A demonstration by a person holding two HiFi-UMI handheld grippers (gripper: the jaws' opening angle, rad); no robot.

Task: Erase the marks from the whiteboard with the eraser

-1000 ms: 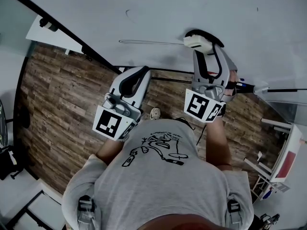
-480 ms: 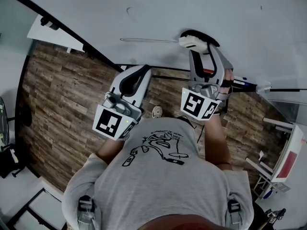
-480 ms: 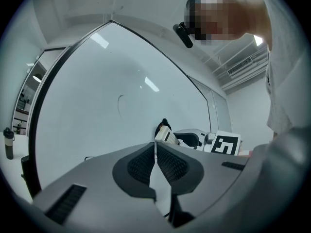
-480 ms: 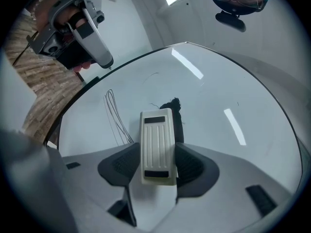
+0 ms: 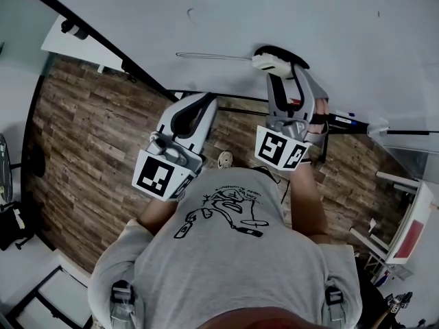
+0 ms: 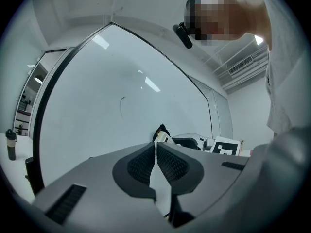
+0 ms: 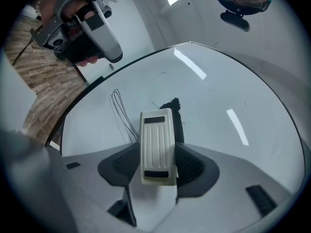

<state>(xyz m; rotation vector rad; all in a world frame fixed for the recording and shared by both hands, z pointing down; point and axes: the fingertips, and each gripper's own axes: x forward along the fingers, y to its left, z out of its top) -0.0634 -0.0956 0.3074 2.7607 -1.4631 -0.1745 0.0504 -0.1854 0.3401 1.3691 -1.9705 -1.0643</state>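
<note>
- Right gripper [image 7: 158,165] is reached up to the whiteboard [image 5: 206,12] with its jaws clamped on the white eraser [image 5: 273,63]. The eraser's dark felt side sits against the board, right at the end of a thin drawn line [image 5: 212,56].
- Left gripper [image 6: 156,147] is held lower, off the board, jaws pinched together and empty.
- Wood floor [image 5: 82,129] shows below the board's edge.

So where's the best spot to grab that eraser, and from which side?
Across the long edges of the ribbed plastic back of the eraser, coming from the side away from the whiteboard. It is a narrow block, so the right claw spans it, as here, leaving the dark felt free to face the board.
</note>
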